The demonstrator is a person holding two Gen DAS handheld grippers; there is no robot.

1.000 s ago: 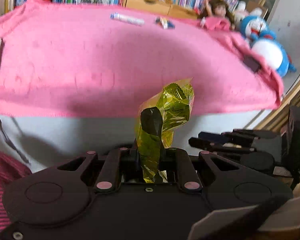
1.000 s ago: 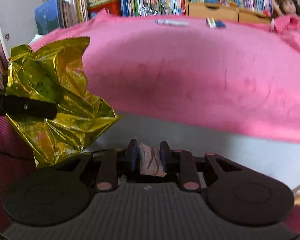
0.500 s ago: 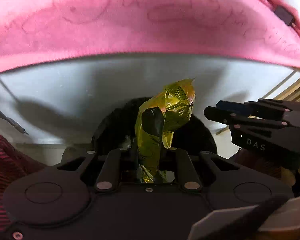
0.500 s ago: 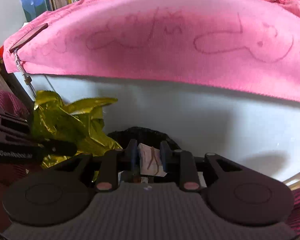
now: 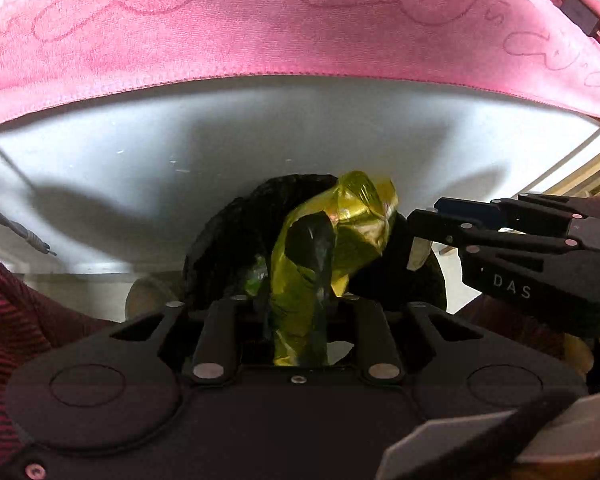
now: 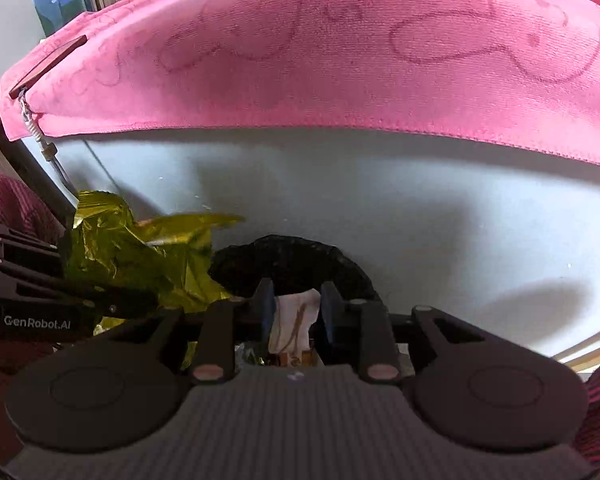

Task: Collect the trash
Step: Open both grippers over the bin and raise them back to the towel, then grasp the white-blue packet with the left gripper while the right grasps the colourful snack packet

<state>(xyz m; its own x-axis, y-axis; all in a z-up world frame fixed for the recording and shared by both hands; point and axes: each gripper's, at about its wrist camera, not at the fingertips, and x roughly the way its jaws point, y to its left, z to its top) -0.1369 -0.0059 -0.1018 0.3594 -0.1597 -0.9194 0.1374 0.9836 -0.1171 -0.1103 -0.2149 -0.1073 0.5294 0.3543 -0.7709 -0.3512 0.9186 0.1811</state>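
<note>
Both grippers over the black bin bag, jaws easing apart on their trash.

The gold foil wrapper (image 5: 340,248) stands crumpled between the fingers of the left gripper (image 5: 300,312), directly above the mouth of the black trash bag (image 5: 236,248); jaws are opening, still narrow, foil apparently still caught between the pads. The right gripper (image 6: 294,308) has a small white paper scrap (image 6: 294,316) between its blue pads, jaws opening and visibly wider than half a second ago, gaps showing beside the scrap, which hangs over the same bag (image 6: 292,256). Behind: a white table front (image 6: 380,208) draped with a pink towel (image 6: 340,60). One second ago both grippers were higher, level with the towel top; the bag was out of view.
</note>
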